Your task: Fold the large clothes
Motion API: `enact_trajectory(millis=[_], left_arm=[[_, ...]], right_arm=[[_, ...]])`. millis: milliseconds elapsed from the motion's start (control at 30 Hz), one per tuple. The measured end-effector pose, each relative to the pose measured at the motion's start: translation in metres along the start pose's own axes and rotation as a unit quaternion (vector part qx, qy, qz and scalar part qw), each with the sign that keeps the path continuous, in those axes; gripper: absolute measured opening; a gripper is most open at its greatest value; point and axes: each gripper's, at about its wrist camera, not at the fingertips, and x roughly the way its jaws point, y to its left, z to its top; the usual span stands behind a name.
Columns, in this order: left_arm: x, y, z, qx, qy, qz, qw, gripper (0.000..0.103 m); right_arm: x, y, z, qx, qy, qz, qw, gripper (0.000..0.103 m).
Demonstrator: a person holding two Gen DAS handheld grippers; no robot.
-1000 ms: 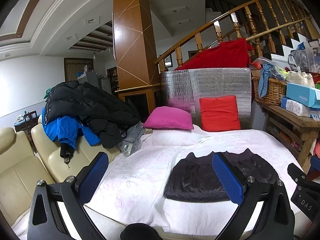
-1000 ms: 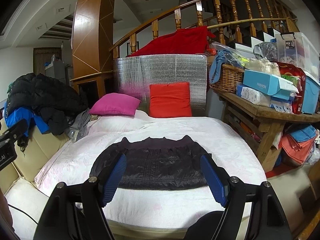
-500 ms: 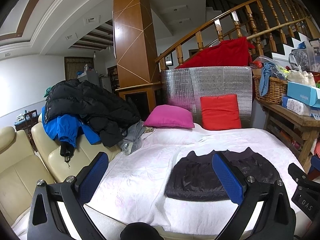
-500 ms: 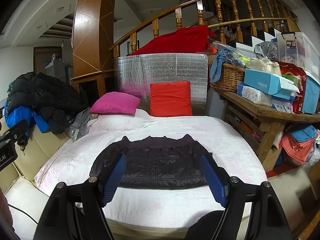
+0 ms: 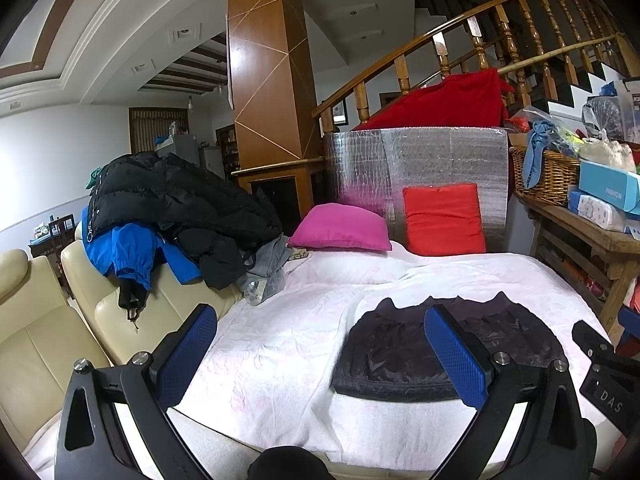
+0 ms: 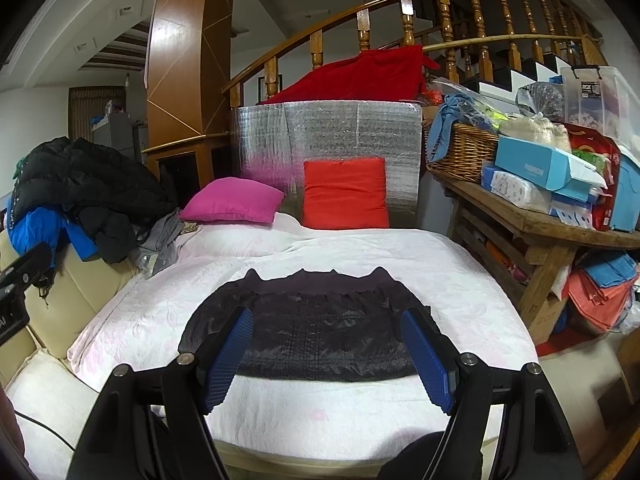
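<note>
A dark, shiny quilted garment (image 6: 320, 332) lies folded into a flat rectangle on the white bedspread (image 6: 360, 256). It also shows in the left wrist view (image 5: 396, 352), right of centre. My right gripper (image 6: 326, 356) is open and empty, held above the near edge of the bed with the garment between its blue pads. My left gripper (image 5: 320, 354) is open and empty, held to the left of the garment. A pile of black and blue jackets (image 5: 168, 208) lies on the cream sofa (image 5: 48, 320) at the left.
A pink pillow (image 6: 232, 205) and a red pillow (image 6: 345, 194) lean at the head of the bed against a silver foil panel (image 6: 328, 136). A wooden bench (image 6: 552, 232) with a basket and boxes stands at the right. A staircase railing rises behind.
Both grippers stay open and nearly still. The views have shifted only slightly; the garment has not moved.
</note>
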Motion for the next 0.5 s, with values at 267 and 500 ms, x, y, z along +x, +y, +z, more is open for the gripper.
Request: enact_trajectory(millis=[267,500], left_arm=[[0.022,-0.006,0.006,-0.001,0.012,0.002,0.9999,0.103],[0.059,-0.016,0.015,-0.003,0.025,-0.035,0.9991,0.103]], right_arm=[[0.029,0.007,0.012,-0.01,0.009,0.003,1.0,0.08],[0.068,0.003,0.024,-0.01,0.022,0.005,1.0,0.08]])
